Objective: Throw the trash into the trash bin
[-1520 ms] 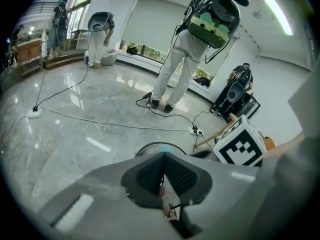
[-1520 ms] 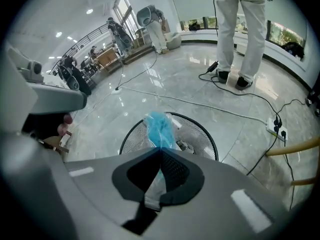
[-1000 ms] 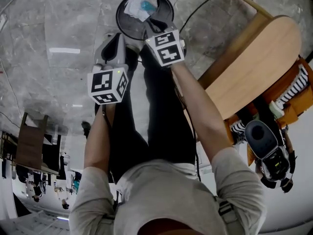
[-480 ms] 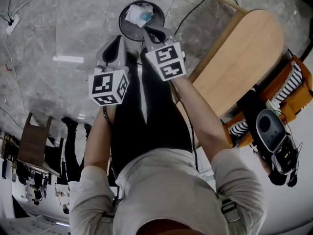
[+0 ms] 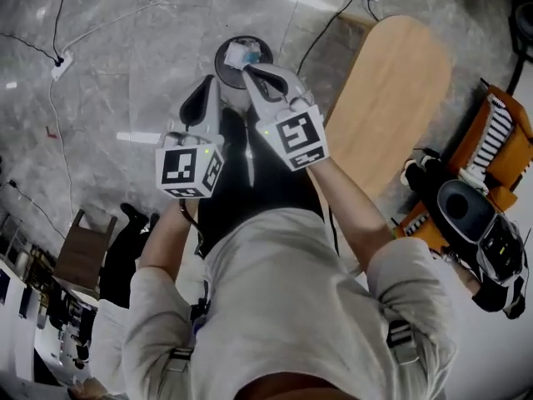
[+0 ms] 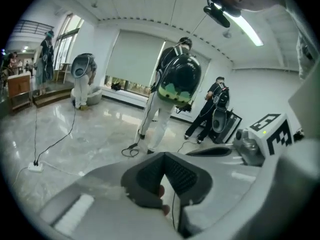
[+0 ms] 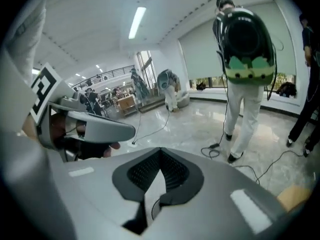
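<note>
Our left gripper [image 5: 202, 105] and right gripper [image 5: 252, 75] sit side by side, each pressed together and empty; at their far side, trash [image 5: 238, 54] lies in the trash bin [image 5: 220, 60].

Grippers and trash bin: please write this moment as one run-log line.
left gripper: shut, empty | right gripper: shut, empty | trash bin: on floor, trash inside

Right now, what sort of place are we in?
Probably a large indoor hall used for recording sessions: a polished stone floor with loose cables, a wide window with blinds, and other people wearing backpack rigs.
</note>
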The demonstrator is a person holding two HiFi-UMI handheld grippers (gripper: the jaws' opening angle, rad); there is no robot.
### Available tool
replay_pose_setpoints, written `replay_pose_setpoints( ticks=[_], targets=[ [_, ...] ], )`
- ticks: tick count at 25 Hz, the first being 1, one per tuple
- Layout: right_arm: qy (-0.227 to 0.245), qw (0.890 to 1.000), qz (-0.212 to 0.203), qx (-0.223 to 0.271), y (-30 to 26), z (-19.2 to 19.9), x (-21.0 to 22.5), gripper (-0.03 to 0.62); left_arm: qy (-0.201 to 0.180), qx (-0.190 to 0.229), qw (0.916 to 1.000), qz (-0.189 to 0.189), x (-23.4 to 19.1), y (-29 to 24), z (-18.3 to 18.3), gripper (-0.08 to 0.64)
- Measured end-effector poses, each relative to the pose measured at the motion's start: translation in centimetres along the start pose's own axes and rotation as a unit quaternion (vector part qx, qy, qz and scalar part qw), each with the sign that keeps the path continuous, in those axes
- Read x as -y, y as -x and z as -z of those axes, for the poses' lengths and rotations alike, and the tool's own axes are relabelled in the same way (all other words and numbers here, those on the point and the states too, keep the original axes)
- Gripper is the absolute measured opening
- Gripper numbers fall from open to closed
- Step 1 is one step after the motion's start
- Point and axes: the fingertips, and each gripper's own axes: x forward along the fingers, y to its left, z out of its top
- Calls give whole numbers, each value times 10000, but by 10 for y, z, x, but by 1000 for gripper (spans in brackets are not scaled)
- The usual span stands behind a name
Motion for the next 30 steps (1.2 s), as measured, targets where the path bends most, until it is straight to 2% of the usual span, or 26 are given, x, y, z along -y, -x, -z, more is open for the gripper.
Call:
replay_pose_setpoints(
  ticks=[4,7,10,12,15,18,21,26,28,30],
  targets=[
    [227,9971,210,694,36,-99,9,8,-544,518,9963,419,30,12,-93,18],
    [77,9916,471,1201,72,-156,9,8,-712,836,9922,585,44,28,-145,18],
    [64,9824,912,1627,109,-199,6,8,-985,1181,9847,820,61,47,-186,18],
    [179,9733,1361,1840,132,-220,0,8,-1244,1388,9760,1126,75,63,-209,18],
    [132,9531,2148,2126,171,-247,-9,8,-1442,1560,9606,1792,102,84,-238,18],
    [32,9248,2887,2478,214,-267,-17,8,-1504,1649,9435,2451,136,100,-254,18],
    [55,8927,3537,2791,254,-273,-27,8,-1750,1747,9182,3096,174,116,-261,18],
    [-116,8428,4491,2963,326,-250,-40,8,-2077,1858,8773,3908,235,143,-260,18],
    [-165,8298,4670,3051,351,-243,-48,8,-2173,1838,8677,4076,254,154,-254,18],
    [-111,8221,4776,3097,369,-240,-56,8,-2162,1845,8640,4156,268,163,-251,18]
  ],
)
